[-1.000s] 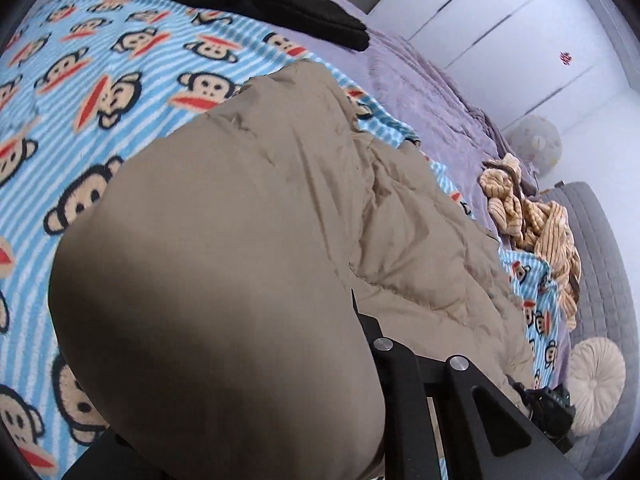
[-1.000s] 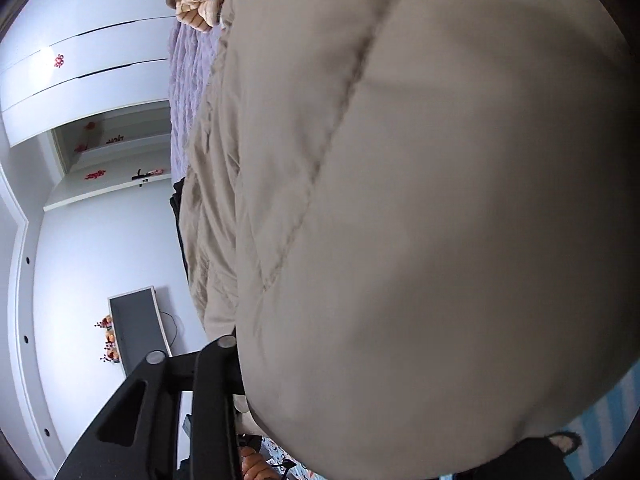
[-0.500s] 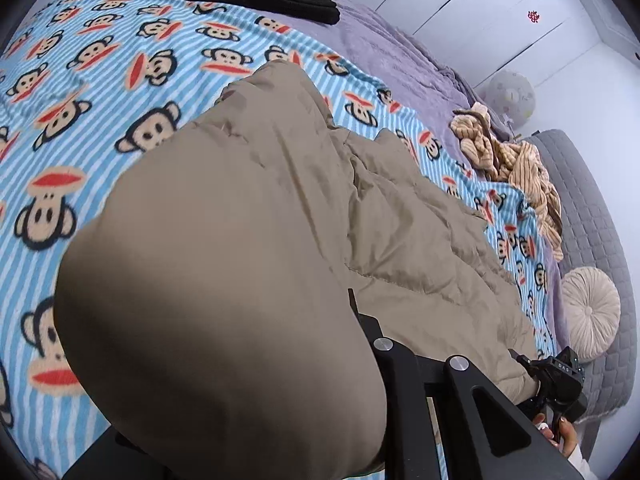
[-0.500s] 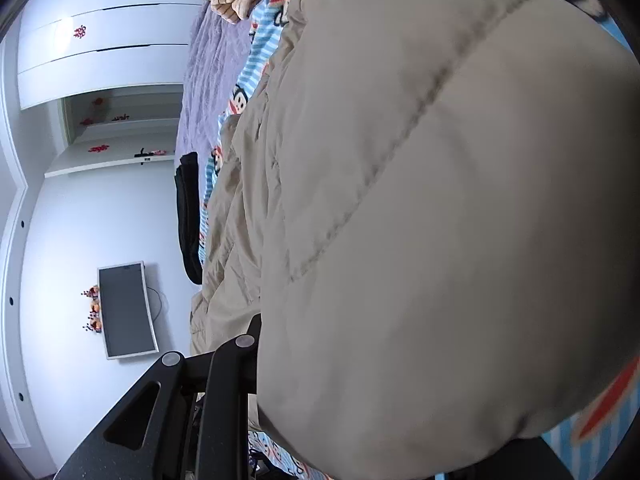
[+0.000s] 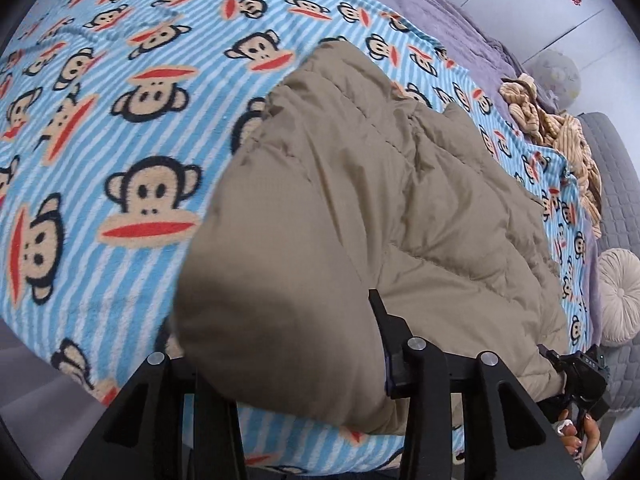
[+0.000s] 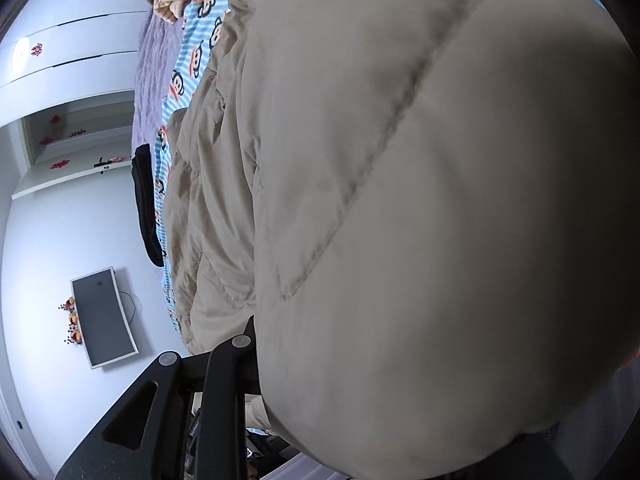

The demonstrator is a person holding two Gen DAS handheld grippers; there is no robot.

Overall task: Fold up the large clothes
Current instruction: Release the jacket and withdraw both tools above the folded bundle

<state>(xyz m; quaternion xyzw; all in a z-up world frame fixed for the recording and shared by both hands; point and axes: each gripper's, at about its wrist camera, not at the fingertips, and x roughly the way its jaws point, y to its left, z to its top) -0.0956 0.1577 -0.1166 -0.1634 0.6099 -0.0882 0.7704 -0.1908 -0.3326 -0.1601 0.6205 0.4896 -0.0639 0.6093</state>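
Left wrist view: left gripper (image 5: 288, 364) clamped on tan puffer coat (image 5: 360, 200), now lower over monkey blanket (image 5: 120, 80) than a second ago (fold landing). Right gripper (image 6: 256, 344) also pinching coat edge, near bed's foot.

Big tan puffy jacket (image 5: 360, 208) hogs the near side of the bed. Left of it the monkey blanket (image 5: 120, 120) lies bare; striped plush (image 5: 560, 128) crowds the far right edge.
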